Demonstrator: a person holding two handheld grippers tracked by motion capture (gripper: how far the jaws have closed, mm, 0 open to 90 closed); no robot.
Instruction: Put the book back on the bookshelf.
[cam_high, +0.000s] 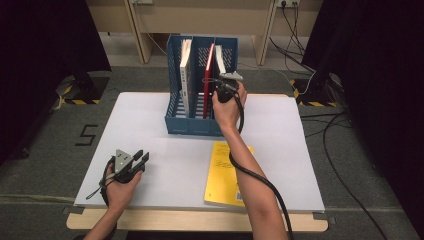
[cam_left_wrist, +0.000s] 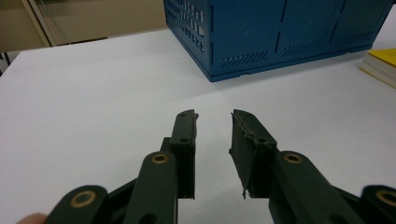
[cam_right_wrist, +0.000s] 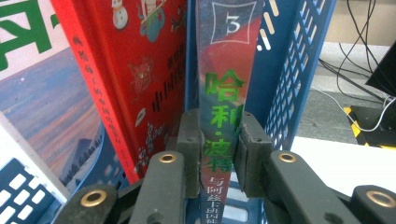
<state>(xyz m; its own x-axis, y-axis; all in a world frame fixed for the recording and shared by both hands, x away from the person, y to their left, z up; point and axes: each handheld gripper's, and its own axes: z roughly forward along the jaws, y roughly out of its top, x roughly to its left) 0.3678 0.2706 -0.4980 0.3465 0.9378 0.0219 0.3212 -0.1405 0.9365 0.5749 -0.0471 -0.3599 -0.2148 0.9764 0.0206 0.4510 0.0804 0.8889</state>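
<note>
A blue three-slot file rack (cam_high: 174, 75) stands at the table's far middle. Its left slot holds a white book (cam_high: 185, 75), its middle slot a red book (cam_high: 208, 82). In the right slot stands a book with a dark glossy spine (cam_right_wrist: 226, 84) bearing green characters and a "3". My right gripper (cam_right_wrist: 218, 122) is shut on that spine, beside the red book (cam_right_wrist: 135, 79). From above, the right gripper (cam_high: 217, 85) is at the rack's right slot. My left gripper (cam_high: 141, 159) rests near the table's front left, open with nothing between its fingers (cam_left_wrist: 185, 133).
A yellow book (cam_high: 225, 172) lies flat at the front right of the white table (cam_high: 160, 125), just right of my right forearm. Black cables (cam_high: 330, 125) trail over the floor to the right. A wooden desk stands behind the rack.
</note>
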